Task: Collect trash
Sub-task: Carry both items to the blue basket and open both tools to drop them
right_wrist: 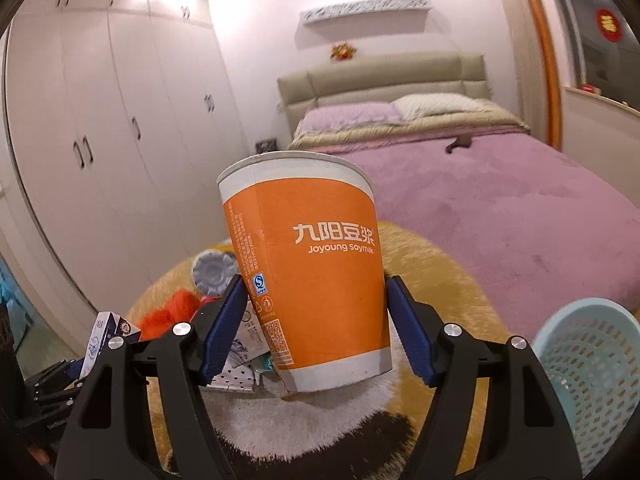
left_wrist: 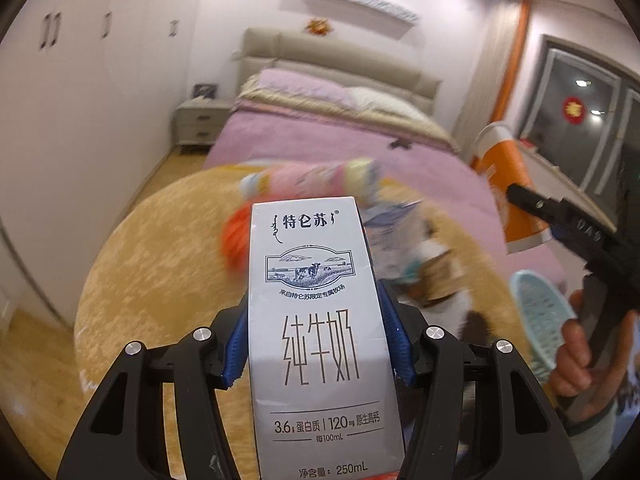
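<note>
White milk carton (left_wrist: 316,320) clamped between left claw (left_wrist: 316,344) pads.

Black gripper (left_wrist: 316,344) (blue pads, silver screws).

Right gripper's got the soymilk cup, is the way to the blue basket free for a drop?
Probably yes. The right gripper grips the orange cup, and the blue basket sits just to its right on the rug, mouth facing it, with nothing visible between them.

One milk carton (left_wrist: 316,320), one orange cup (right_wrist: 316,280), one blue basket (right_wrist: 592,376) — one bed (right_wrist: 500,200).
</note>
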Demonstrator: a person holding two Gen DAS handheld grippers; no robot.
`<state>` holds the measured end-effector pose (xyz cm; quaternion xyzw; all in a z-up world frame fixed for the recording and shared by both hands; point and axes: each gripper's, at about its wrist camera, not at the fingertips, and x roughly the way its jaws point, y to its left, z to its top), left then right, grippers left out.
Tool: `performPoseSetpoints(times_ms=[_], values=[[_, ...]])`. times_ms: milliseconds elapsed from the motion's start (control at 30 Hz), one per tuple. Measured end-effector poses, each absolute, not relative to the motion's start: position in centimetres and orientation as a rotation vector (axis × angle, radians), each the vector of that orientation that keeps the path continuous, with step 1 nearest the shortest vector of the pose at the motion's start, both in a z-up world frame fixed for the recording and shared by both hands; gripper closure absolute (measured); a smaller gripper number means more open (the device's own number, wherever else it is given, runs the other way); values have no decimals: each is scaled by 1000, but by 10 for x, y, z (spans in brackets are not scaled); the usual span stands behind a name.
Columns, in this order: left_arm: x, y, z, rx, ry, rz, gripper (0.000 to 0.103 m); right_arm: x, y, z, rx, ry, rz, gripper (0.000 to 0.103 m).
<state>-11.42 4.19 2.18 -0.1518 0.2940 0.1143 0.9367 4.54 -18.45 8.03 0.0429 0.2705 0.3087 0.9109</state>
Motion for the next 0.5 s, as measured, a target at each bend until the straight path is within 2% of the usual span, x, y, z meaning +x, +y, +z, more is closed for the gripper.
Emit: performPoseSetpoints(times_ms=[267,400,500], values=[[-62,-54,68,-212,542,-55,48,28,-303,109,224,533,445,35],[-10,-106,68,-307,639,-360,48,30,-370,102,273,546,269,35],[33,-161,51,-285,714,-469,48,41,-409,75,312,638,159,35]])
